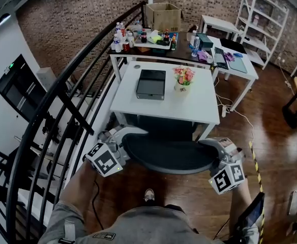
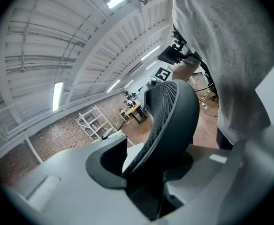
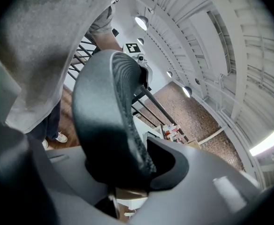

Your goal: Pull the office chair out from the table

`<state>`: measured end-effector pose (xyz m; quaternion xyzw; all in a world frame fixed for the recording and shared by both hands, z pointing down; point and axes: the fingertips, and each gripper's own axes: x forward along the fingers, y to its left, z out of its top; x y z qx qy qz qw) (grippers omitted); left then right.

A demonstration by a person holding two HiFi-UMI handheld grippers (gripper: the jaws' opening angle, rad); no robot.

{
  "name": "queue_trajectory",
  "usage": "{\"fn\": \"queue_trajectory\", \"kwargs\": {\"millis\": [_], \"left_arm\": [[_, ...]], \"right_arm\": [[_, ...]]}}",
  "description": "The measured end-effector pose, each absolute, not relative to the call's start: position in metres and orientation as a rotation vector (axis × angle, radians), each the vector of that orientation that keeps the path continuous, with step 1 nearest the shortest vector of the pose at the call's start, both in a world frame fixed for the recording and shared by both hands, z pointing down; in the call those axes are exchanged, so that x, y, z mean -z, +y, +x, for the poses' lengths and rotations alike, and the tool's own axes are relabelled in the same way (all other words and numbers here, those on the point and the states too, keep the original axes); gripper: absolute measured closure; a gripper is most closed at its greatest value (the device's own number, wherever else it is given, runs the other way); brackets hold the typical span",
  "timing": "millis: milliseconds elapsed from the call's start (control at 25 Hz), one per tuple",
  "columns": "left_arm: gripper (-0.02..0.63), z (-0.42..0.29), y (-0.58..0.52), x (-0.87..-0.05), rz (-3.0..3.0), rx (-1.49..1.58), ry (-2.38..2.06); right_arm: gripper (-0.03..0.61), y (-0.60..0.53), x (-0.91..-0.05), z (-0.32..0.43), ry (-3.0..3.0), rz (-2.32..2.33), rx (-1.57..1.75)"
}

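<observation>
The office chair (image 1: 169,157) is seen at the near edge of the white tabletop (image 1: 133,101), its dark curved backrest just in front of that edge. The backrest's top rim is clamped at both ends. The left gripper (image 1: 124,135) is clenched on the rim's left end; in the left gripper view the mesh back (image 2: 171,116) is held between the jaws of the left gripper (image 2: 148,175), pressed from both sides. The right gripper (image 1: 215,144) is likewise clenched on the right end, and in the right gripper view the rim (image 3: 104,111) is pinched between the pads of the right gripper (image 3: 123,172).

On the tabletop a black box (image 1: 151,84) and a pot of flowers (image 1: 183,77) are set side by side, slightly apart. On a further table behind, bottles (image 1: 122,38) and a cardboard box (image 1: 164,15) are gathered; their labels are too small to be read, and no print can be made out on the cardboard. Only black-and-white square markers are shown on the gripper cubes. A black railing (image 1: 72,85) is seen at the left.
</observation>
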<state>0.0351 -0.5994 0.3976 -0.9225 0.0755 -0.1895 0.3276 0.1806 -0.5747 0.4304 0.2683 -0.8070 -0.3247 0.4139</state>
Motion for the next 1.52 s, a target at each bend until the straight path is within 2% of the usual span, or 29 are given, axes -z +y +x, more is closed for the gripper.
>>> {"fn": "queue_trajectory", "kwargs": {"millis": [1080, 1520], "left_arm": [[0.462, -0.009, -0.431, -0.396, -2.480, 0.409, 0.214], [0.463, -0.050, -0.384, -0.401, -2.466, 0.386, 0.173]], "right_arm": [[0.474, -0.410, -0.432, 0.135, -2.052, 0.633, 0.837], [0.477, -0.350, -0.429, 0.095, -2.025, 0.680, 0.810]]}}
